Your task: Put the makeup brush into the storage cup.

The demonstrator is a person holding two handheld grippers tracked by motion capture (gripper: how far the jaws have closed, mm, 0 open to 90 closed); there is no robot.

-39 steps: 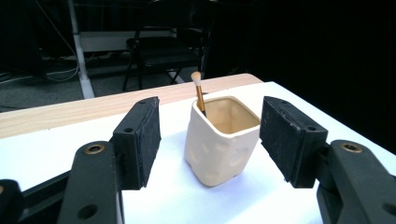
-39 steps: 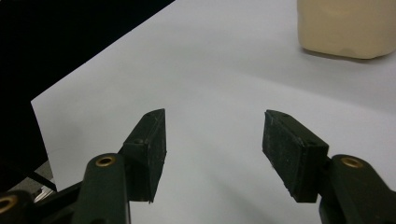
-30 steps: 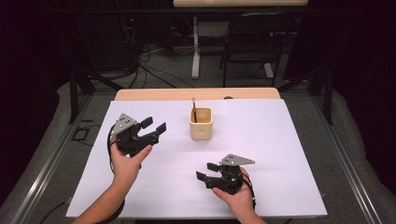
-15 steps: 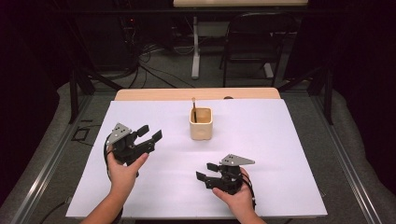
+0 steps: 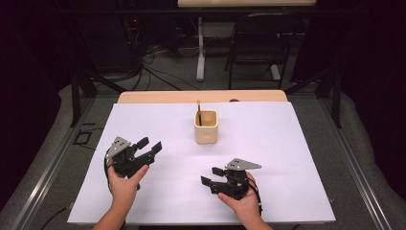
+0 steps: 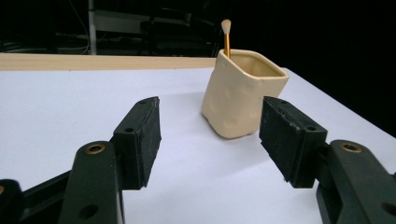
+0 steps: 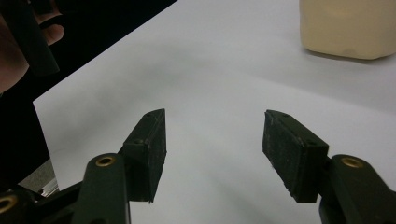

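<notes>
A cream square cup (image 5: pixel 206 126) stands upright on the white table cover (image 5: pixel 268 143), toward the back middle. A thin brush (image 5: pixel 198 112) with a pale tip leans inside it, handle down. My left gripper (image 5: pixel 149 145) sits low at the left, open and empty, its jaws aimed toward the cup (image 6: pixel 243 95) and the brush (image 6: pixel 226 37). My right gripper (image 5: pixel 212 175) rests near the front edge, open and empty, jaws pointing left. The cup's base (image 7: pixel 348 28) lies at the upper right of the right gripper view. Both grippers are well apart from the cup.
A wooden table edge (image 5: pixel 201 97) runs behind the white cover. Beyond it stand a dark chair (image 5: pixel 261 43), a table leg (image 5: pixel 200 52) and loose cables on the floor. The person's left hand (image 7: pixel 18 51) is at the upper left of the right gripper view.
The left gripper has come down and toward the front edge, now close over the table. The right gripper has stayed where it was. The cup and brush are unmoved.
</notes>
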